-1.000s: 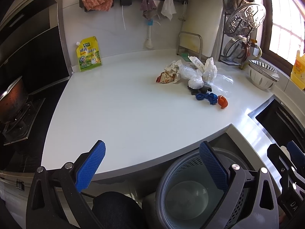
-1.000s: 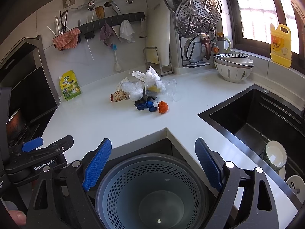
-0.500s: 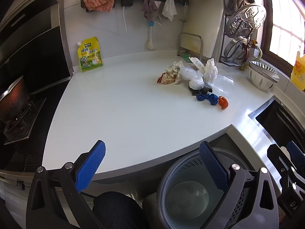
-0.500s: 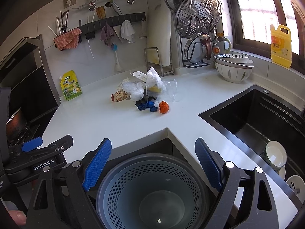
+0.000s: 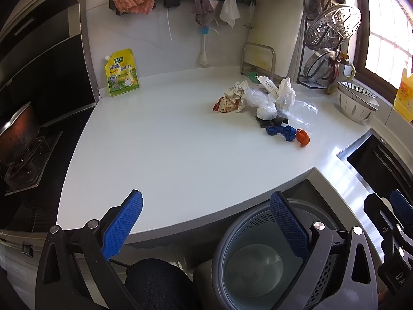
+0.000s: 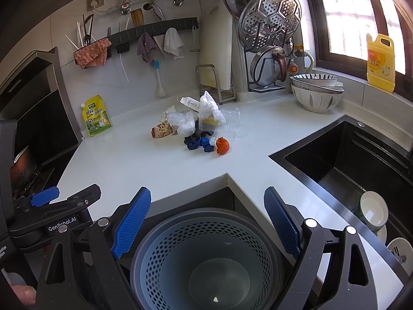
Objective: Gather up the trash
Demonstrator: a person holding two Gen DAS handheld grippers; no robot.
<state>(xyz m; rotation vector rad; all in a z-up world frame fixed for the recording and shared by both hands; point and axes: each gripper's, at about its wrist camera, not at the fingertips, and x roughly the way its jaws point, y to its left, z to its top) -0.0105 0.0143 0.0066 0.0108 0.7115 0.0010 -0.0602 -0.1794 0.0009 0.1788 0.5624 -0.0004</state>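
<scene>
I had the grey perforated plastic bin (image 6: 204, 255) parked in the notch of the white countertop (image 5: 167, 149), right below its front edge, prob so scraps could drop straight in. The trash heap (image 5: 263, 103) (crumpled white bags, clear plastic cup, blue and orange scraps) sat well back from the bin, toward the wall. My left gripper (image 5: 206, 222) hung over the counter edge just left of the bin, jaws spread wide, nothing in them. My right gripper (image 6: 206, 219) was directly above the bin, jaws likewise released & empty, both pointing fwd at the heap.
</scene>
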